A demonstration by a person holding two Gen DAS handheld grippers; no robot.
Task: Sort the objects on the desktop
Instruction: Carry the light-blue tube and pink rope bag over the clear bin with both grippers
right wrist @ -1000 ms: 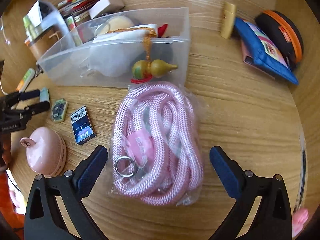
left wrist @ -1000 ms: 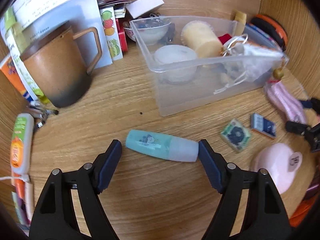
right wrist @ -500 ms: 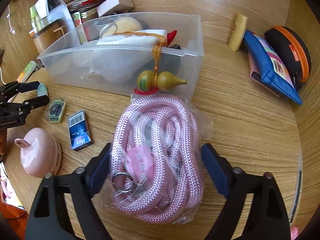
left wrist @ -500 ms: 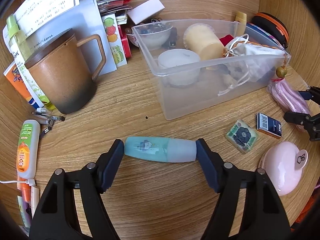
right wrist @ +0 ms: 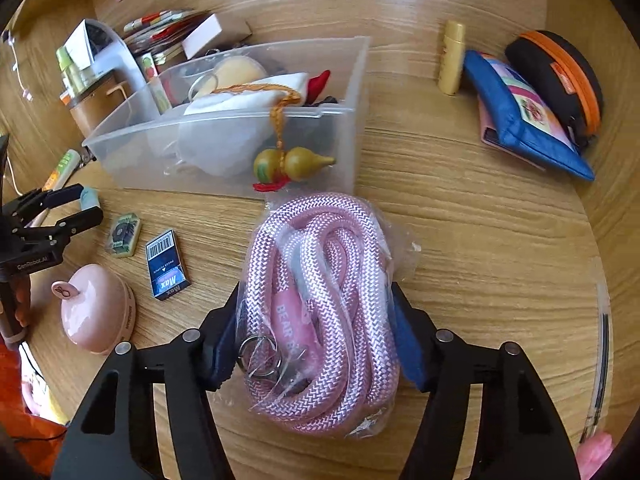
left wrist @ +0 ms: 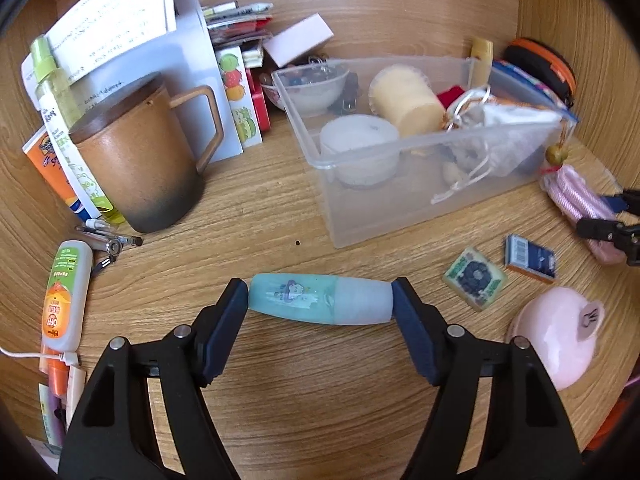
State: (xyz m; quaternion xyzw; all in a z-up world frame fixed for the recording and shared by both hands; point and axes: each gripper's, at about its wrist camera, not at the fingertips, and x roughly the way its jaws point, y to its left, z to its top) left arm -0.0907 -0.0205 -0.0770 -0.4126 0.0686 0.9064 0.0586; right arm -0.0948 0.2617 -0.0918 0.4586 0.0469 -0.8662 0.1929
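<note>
The left gripper [left wrist: 320,300] clamps the teal bottle [left wrist: 320,299] end to end on the surface [left wrist: 280,208], at seven o'clock from the clear bin [left wrist: 400,196]. The right gripper [right wrist: 314,328], its jaws just closing, squeezes the bagged pink rope [right wrist: 320,300] at six o'clock below that bin.

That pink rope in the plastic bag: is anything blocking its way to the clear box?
Little does. The right gripper clamps the bagged pink rope, and the clear box sits just beyond. Only the gourd charm dangles over its near wall; the box is already fairly full.
</note>
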